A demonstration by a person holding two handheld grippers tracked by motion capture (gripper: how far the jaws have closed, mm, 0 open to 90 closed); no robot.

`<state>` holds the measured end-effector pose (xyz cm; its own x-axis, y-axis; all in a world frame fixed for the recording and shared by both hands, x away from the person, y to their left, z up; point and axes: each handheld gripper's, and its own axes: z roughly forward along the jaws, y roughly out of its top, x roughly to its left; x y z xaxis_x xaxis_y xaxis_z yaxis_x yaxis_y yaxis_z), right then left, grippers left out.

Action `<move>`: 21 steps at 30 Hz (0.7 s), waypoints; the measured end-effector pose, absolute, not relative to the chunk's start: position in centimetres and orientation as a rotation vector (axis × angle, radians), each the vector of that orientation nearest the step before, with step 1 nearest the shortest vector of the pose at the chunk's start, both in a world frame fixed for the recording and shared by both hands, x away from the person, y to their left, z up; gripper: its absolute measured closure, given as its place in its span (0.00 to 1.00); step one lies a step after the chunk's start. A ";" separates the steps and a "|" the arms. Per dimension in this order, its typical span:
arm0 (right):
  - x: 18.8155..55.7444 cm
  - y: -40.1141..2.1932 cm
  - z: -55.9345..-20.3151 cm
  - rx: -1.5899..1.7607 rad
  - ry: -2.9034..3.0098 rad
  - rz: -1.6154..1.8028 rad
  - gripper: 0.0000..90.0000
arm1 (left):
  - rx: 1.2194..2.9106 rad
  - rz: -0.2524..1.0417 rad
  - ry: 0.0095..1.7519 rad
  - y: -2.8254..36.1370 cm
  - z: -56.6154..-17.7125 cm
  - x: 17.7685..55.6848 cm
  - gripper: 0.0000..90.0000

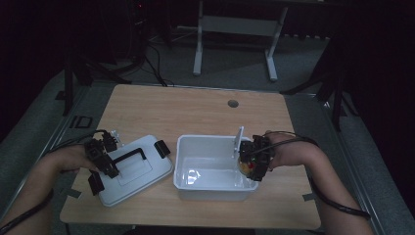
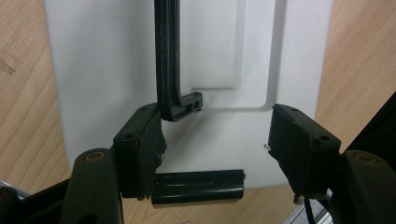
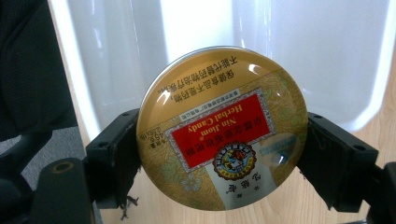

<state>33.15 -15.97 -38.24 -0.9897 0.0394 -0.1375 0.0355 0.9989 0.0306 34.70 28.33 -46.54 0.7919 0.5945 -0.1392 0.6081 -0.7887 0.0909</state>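
Tin [image 3: 223, 130] is the main thing here: round, gold, with a red label reading Nin Jiom Herbal Candy, and it's clamped flat between the jaws of the right gripper [image 1: 252, 164], one pad on each side of its rim. That gripper sits at the right edge of the white bin [image 1: 186, 161], so the tin hangs right over the bin's wall with the wood table [image 1: 195, 107] under the near part. In the right gripper view the bin's glossy white inside runs just beyond the tin.

The left gripper [image 1: 103, 164] is parked over the white lid [image 1: 147, 171], which lies flat on the table well left of the bin. Its jaws stand roughly half open, nothing pinched. The lid's black handle [image 2: 169, 60] runs off just ahead of its left jaw, nearly touching, and a black latch [image 2: 198, 186] lies between the jaws near their base.
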 end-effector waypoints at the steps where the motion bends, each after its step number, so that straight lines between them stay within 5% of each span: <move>1: 33.2 -15.8 -38.5 0.054 3.004 0.046 0.22 | 2.849 -0.156 0.959 28.3 -46.5 34.7 0.39; 21: 33.5 -13.3 -42.3 -0.023 3.034 0.043 0.22 | 2.856 -0.161 0.957 28.4 -46.8 34.7 0.39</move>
